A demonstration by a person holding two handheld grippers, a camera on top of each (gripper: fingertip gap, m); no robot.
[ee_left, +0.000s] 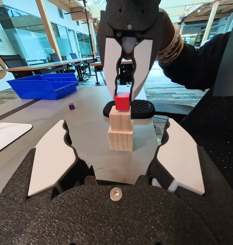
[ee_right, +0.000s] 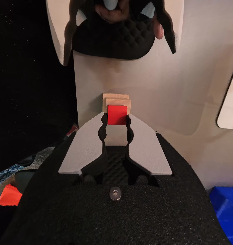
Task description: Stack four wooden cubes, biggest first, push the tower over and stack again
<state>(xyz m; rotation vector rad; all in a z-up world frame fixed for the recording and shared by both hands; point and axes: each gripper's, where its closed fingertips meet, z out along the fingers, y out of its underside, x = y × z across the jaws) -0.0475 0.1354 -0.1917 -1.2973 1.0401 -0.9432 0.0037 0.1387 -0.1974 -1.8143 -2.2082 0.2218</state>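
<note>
Spread wide and gripping nothing, the left gripper [ee_left: 116, 132] is facing a stack of two wooden blocks [ee_left: 120, 130] on the grey table [ee_left: 86, 119]. Above the stack, the right gripper [ee_left: 123, 96] is pinching a red cube [ee_left: 122, 102] — a purple cube [ee_left: 71, 106] and blue bin [ee_left: 44, 86] are lying left of the stack, a black quilted pad [ee_left: 142, 108] behind it.

Looking down — the right gripper [ee_right: 116, 116] is clamping the red cube [ee_right: 117, 114] over the stack [ee_right: 116, 100].

No legible text; tiny mark on black pad [ee_left: 139, 110] unreadable.
</note>
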